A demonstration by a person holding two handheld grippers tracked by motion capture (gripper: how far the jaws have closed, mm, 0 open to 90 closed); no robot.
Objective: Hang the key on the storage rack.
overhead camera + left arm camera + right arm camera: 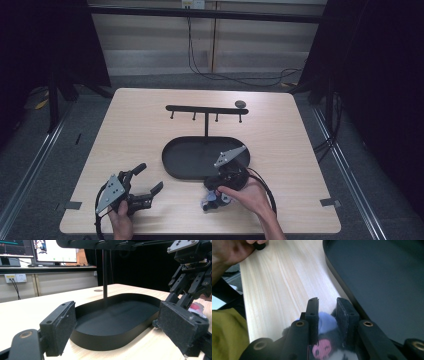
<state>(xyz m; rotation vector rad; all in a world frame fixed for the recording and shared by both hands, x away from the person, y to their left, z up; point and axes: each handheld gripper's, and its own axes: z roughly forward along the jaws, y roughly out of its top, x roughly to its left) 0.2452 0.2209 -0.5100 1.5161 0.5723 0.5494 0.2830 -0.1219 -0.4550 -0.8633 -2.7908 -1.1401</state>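
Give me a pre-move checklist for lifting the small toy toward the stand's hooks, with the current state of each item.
1. Right gripper closed on the small blue-and-pink toy: ok, the toy sits between its jaws in the right gripper view.
2. Toy lifted off the table: cannot tell; in the high view it sits low near the front edge.
3. Left gripper out of the way: ok, open and holding nothing, left of the tray.
4. Tray free of things: ok, its floor is bare in the left gripper view.
5. Hooks on the stand's bar free: ok, nothing hangs from them.
6. Toy has a loop for hanging: cannot tell, too little of it shows.
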